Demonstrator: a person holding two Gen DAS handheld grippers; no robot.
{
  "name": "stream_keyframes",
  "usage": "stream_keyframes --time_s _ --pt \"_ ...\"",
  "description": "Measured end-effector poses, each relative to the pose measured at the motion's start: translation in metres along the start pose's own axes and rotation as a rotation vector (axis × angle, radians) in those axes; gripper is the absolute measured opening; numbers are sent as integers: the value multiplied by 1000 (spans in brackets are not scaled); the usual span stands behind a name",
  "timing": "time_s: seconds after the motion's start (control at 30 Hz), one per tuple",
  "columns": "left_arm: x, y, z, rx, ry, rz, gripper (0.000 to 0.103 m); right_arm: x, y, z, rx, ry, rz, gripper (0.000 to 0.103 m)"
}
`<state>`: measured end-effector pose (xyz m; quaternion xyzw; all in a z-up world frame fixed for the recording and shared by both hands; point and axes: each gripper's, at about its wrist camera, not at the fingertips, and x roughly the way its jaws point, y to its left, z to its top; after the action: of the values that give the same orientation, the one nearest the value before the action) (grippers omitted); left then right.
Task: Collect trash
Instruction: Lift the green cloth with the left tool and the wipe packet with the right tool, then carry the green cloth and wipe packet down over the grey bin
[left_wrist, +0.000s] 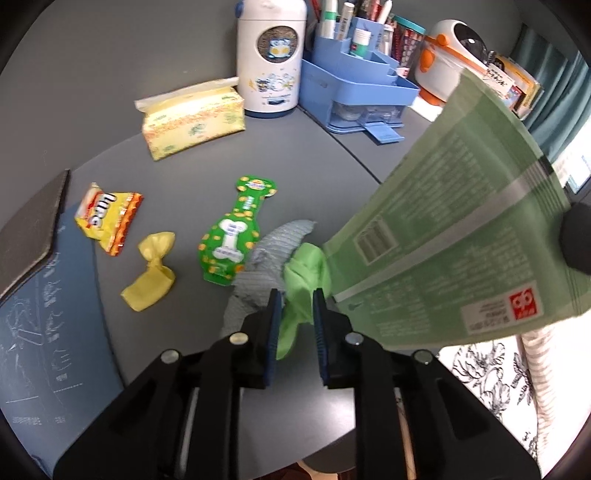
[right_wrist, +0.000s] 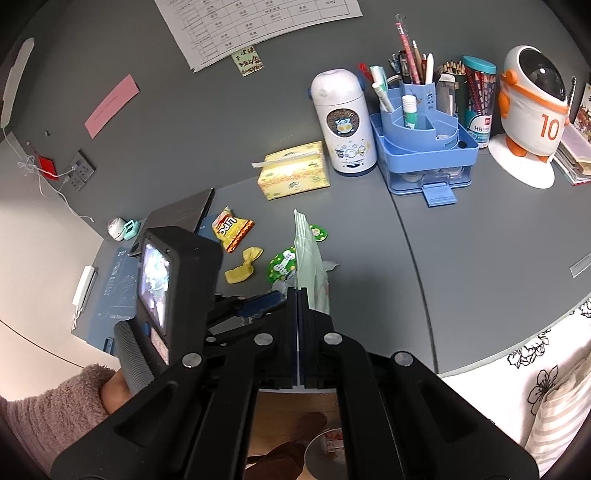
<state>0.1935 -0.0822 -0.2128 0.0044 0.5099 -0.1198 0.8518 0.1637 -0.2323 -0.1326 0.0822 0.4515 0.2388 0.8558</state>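
Green wrapper: between left gripper pads, spread, at the large green bag's mouth (lower centre). Right gripper: pressed together, pinching bag

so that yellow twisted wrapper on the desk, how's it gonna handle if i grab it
The yellow twisted wrapper is probably light and floppy: it is thin film, crumpled and pinched at a knot. It would likely crush between the pads rather than slip. Lying flat on the desk, it seems unlikely to roll.

A home study desk: blue pen organiser with stationery, tissue pack, timetable sheet on the wall, floral bedding alongside.
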Motion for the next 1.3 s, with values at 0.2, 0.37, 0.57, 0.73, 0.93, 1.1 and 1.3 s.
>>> stream_keyframes --time_s 0.2,0.37,0.57,0.73,0.93,1.1,1.3 --pt "12 -8 -3 36 26 31 20 0 1 -3 -2 7 5 0" --pt "19 -9 -6 47 29 65 21 0 1 -5 -3 10 8 0" --pt "26 -11 -6 57 26 69 41 0 -2 -5 5 6 13 0" --pt "33 -14 -3 56 39 57 17 -2 -5 -4 9 4 10 0" --pt "0 -18 0 47 -19 39 15 -17 -4 -3 2 -13 8 0" --pt "-39 -20 -6 8 -59 16 15 -42 -1 -4 -13 -36 20 0" --pt "-83 -25 -26 -34 -105 19 15 -77 4 -13 -41 -58 43 0"
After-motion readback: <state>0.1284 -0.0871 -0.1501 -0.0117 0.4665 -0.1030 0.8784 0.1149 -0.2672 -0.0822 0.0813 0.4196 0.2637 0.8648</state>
